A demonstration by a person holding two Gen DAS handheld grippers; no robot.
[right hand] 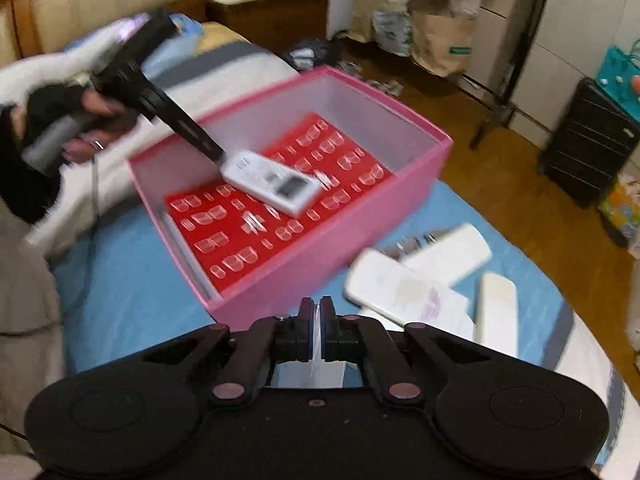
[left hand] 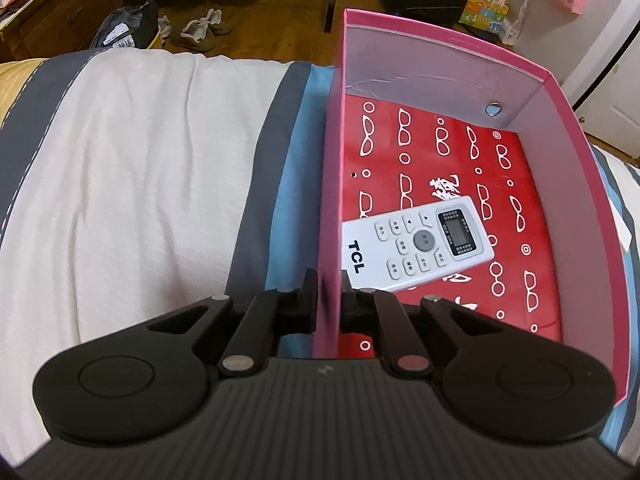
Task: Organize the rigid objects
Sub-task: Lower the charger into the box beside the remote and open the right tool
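Left gripper [left hand: 329,284]: clamped on the near-left wall of the pink box [left hand: 540,72], one finger outside and one inside.
Right gripper [right hand: 316,308]: jaws pressed together; something thin and pale showed between and under the fingers, too blurred to name, so whether it was held could not be told.
Pink box: open-topped, pale inner walls, red lining printed with white spectacle outlines; it sat on the blue bedcover [right hand: 132,292].
Remote [left hand: 416,240]: white, "TCL" in black at one end, grey round button mid-body, small dark screen at the other end; it lay flat on the red lining, at about 1 o'clock from the left gripper.
White flat items [right hand: 404,288]: several on the bedcover outside the box, at about 2 o'clock from the right gripper, overlapping, blurred.
Hand [right hand: 80,120]: dark glove, holding the left gripper's handle.
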